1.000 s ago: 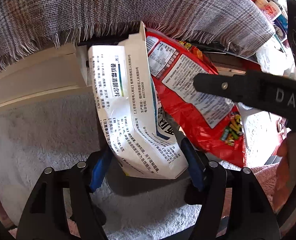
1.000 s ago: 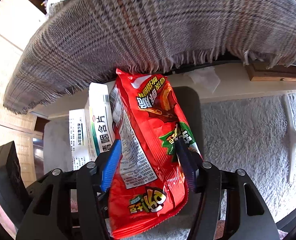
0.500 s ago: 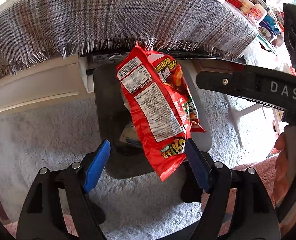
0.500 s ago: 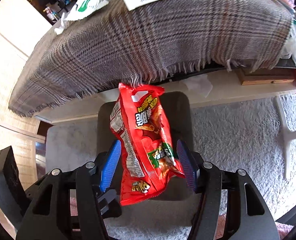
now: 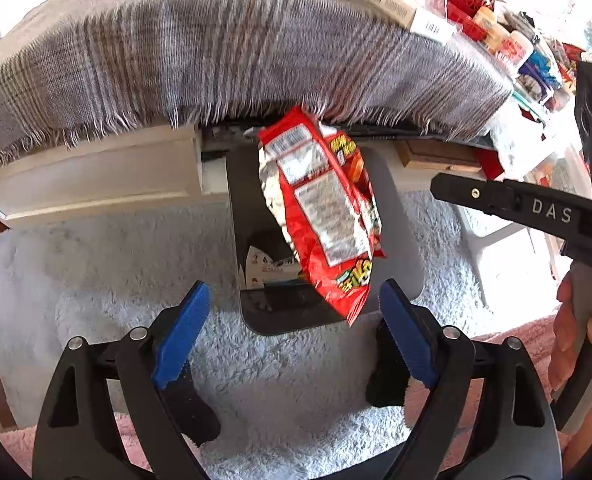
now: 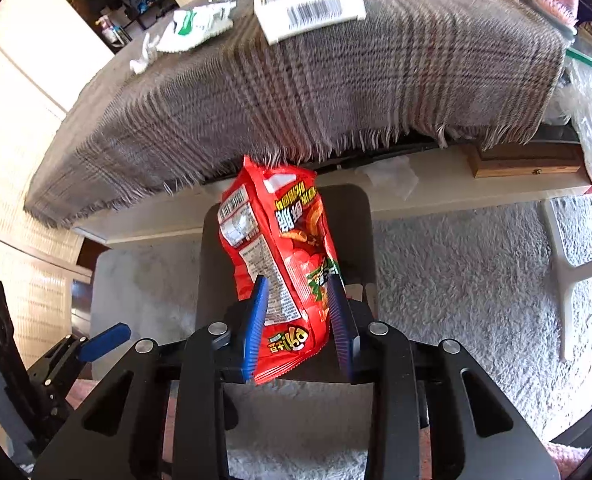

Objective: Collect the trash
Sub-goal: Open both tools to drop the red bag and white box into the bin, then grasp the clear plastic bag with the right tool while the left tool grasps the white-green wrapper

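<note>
The red snack bag [image 5: 323, 216] is smeared by motion in the left wrist view, so its label print cannot be read, and it covers much of the white printed carton [image 5: 270, 266] lying inside the dark bin [image 5: 396, 240]. The bin's far rim disappears under the fringe of the plaid cloth [image 5: 232, 60]. Packets along the cloth's top edge are blurred and cut off. The person's hand [image 5: 584, 340] is cropped at the right edge. In the right wrist view the blue pads [image 6: 256, 320] hide the bag's lower sides.
</note>
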`<state>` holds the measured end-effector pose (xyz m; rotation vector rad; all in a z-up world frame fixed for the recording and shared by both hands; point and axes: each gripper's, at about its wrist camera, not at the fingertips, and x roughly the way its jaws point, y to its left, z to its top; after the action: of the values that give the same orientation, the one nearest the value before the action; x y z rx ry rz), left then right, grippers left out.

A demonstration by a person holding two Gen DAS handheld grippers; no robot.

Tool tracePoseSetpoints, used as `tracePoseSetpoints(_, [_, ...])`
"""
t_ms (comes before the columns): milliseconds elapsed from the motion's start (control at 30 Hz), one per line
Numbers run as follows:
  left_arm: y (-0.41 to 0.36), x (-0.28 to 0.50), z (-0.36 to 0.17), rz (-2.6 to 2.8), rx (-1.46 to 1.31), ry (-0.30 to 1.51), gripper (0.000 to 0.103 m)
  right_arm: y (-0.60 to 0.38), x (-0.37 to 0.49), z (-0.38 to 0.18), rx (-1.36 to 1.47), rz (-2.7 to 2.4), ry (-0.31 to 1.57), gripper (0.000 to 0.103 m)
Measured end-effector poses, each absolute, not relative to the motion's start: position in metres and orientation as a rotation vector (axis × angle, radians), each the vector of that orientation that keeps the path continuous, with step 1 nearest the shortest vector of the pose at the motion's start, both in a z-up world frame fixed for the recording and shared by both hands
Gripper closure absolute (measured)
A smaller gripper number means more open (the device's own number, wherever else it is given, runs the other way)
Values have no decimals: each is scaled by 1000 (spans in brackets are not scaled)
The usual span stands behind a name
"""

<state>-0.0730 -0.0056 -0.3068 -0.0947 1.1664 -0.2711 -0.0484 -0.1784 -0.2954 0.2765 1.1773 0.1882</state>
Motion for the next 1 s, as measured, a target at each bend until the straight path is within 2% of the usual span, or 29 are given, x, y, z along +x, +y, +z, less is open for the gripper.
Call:
tracePoseSetpoints(200, [-2, -51, -261, -260, -85, 1083, 19, -195, -30, -255, 264, 163, 1100, 70])
tracePoseSetpoints(600, [-17, 55, -176, -225, -25, 921, 19, -236, 61, -180, 219, 91, 946, 70])
tracePoseSetpoints(767, [-28, 99, -169, -233, -52, 926, 22, -237, 97, -173, 211, 98, 938, 70])
tracePoseSetpoints(1000, [-35, 145, -193, -218, -59, 991, 29, -222, 128, -191, 203, 127, 975, 70])
